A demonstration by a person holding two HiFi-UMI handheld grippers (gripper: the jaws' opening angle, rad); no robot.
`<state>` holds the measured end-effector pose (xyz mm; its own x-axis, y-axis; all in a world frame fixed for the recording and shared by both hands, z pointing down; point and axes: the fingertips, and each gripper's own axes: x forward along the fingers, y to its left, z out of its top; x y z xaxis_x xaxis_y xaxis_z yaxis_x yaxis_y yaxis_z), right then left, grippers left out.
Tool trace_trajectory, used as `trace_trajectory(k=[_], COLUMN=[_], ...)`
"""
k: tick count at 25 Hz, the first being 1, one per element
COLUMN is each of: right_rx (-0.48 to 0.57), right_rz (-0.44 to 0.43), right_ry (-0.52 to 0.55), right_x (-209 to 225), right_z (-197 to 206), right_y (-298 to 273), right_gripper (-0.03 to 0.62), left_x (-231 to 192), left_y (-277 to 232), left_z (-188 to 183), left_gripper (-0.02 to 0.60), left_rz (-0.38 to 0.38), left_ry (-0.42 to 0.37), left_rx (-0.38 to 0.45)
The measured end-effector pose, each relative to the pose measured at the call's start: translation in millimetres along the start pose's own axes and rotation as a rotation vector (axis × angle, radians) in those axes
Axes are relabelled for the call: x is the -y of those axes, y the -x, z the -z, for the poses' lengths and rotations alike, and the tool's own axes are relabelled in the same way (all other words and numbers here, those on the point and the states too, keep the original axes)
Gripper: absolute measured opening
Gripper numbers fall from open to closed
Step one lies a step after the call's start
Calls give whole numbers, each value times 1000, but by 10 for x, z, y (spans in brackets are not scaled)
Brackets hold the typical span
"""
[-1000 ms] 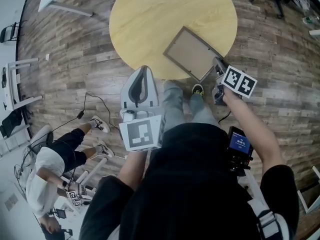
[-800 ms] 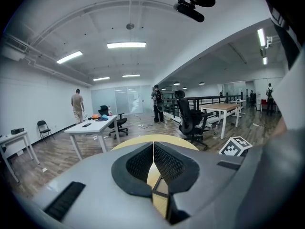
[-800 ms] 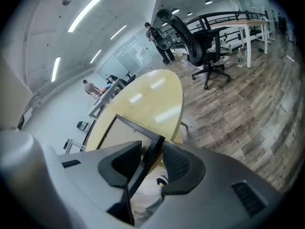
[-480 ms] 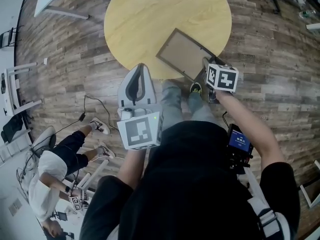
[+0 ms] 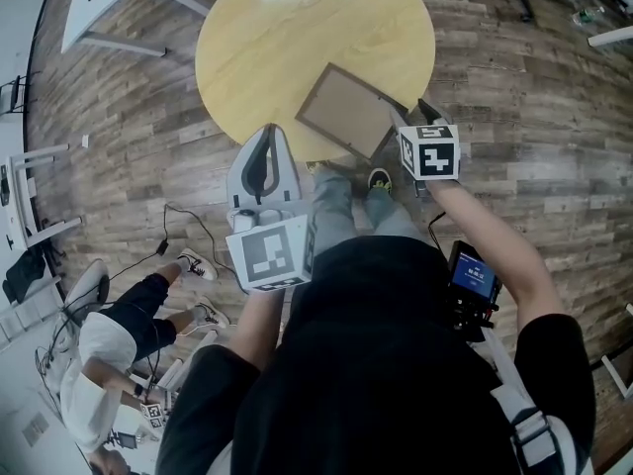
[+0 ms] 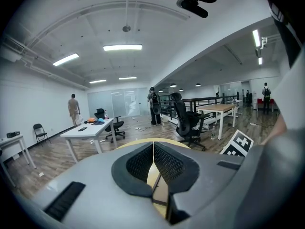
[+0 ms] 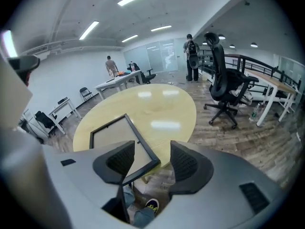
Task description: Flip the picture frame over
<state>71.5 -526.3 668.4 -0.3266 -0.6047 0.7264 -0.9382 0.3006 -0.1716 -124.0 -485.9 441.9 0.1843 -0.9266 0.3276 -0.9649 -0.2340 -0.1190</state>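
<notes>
The left claw [image 5: 273, 133] is hanging just off the near edge of the round yellow bench [image 5: 297, 38], with its tips pointing toward the bench top. In the left gripper view its two jaws are pressing together at the tips [image 6: 153, 151] and are holding nothing. Only a thin strip of the bench is showing in the small gap lower down between them.

To the right of this claw and a little ahead of it, the picture frame [image 5: 346, 110] is lying flat on the bench, turned at an angle, with a brownish panel facing up inside a dark border. Its near right corner is sticking out over the bench edge.

The right claw [image 5: 410, 119] is waiting at this corner. In the right gripper view its jaws are standing well apart [image 7: 152, 162], and the corner of the frame [image 7: 114, 137] is reaching into the space between them, closer to the left jaw. I cannot tell if this jaw is touching the frame.
</notes>
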Motion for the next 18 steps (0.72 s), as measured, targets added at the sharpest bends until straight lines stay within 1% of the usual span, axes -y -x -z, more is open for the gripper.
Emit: trace_trajectory(k=[2, 4, 9, 12, 13, 16, 17, 18], right_rx=[48, 110, 324, 435, 465, 544, 569, 594], right_rz=[8, 20, 62, 57, 50, 33, 11, -29], right_ry=[58, 127, 290, 345, 352, 363, 364, 360], right_x=[-2, -31, -100, -186, -213, -282, -329, -395], right_z=[-155, -326, -889, -1175, -1253, -1440, -1484, -1516], right_y=[95, 236, 766, 1091, 1188, 1450, 1527, 1597], right_gripper=[221, 221, 220, 215, 198, 105, 83, 47], left_x=[33, 71, 172, 215, 235, 295, 300, 296], left_y=[-3, 9, -21, -5, 4, 49, 75, 102], left_z=[-44, -85, -290, -431, -470, -574, -599, -619], left_gripper=[23, 23, 23, 23, 23, 23, 23, 23], left_rz=[12, 23, 49, 56, 57, 58, 56, 52], left_ry=[-6, 3, -10, -17, -20, -28, -29, -29], left_rx=[9, 13, 59, 87, 94, 111, 113, 113])
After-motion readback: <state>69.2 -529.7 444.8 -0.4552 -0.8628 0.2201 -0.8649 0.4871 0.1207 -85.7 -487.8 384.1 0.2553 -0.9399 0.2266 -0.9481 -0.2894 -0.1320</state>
